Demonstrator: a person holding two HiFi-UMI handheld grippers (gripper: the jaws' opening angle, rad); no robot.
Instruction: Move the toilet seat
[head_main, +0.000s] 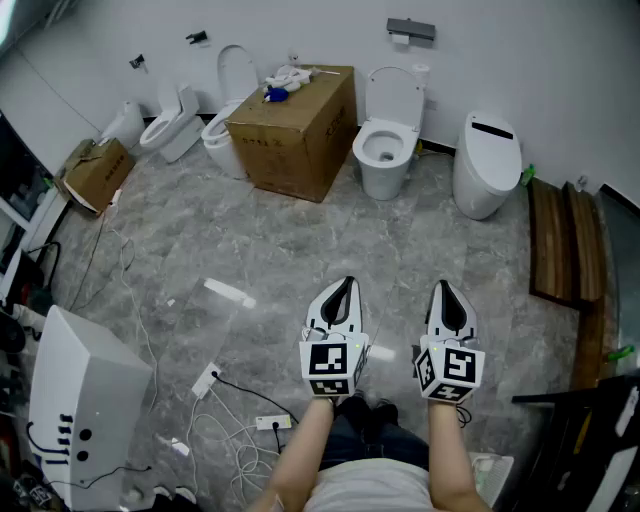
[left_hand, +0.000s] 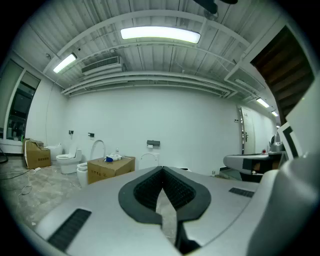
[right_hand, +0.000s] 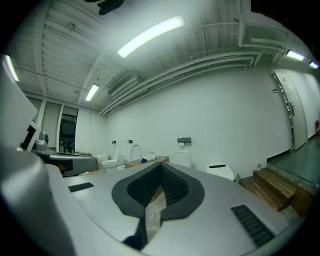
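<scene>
- Nearest, at the bottom of the head view, two bare forearms (head_main: 300, 455) reach forward, each holding a white tong.
- Each tong carries a marker cube (head_main: 331, 368) printed with black-and-white squares. These patterns are the only clear print in the scene.
- The left gripper (head_main: 346, 288) has its jaws pressed together with nothing between them. In its own view the dark ribbed pads meet at the tip.
- The right gripper (head_main: 444, 290) is likewise closed and empty, just beside the left.
- Below them is a grey marbled floor (head_main: 300, 240).
- White cables (head_main: 225, 405) trail at lower left beside a white machine (head_main: 85, 400), which is cut off by the picture's edge.
- Wooden steps (head_main: 560, 240) run along the right side and are partly cut off.
- Farther on stands a large cardboard box (head_main: 300, 140). The dark print on its side is too small to read, and the blue and white items on top are hard to identify.
- The toilet seat (head_main: 392, 97) is white and oval, raised upright against the wall.
- It belongs to the middle toilet (head_main: 383, 170), whose bowl is open. This toilet is just right of the box, ahead of both tongs and well apart from them.
- Seat and lid cannot be told apart.
- To its right sits a rounded closed toilet (head_main: 487, 165) with a dark strip on top.
- Left of the box, a third toilet (head_main: 222, 125) is partly hidden behind it.
- On the far wall hangs a grey paper holder (head_main: 411, 30).
</scene>
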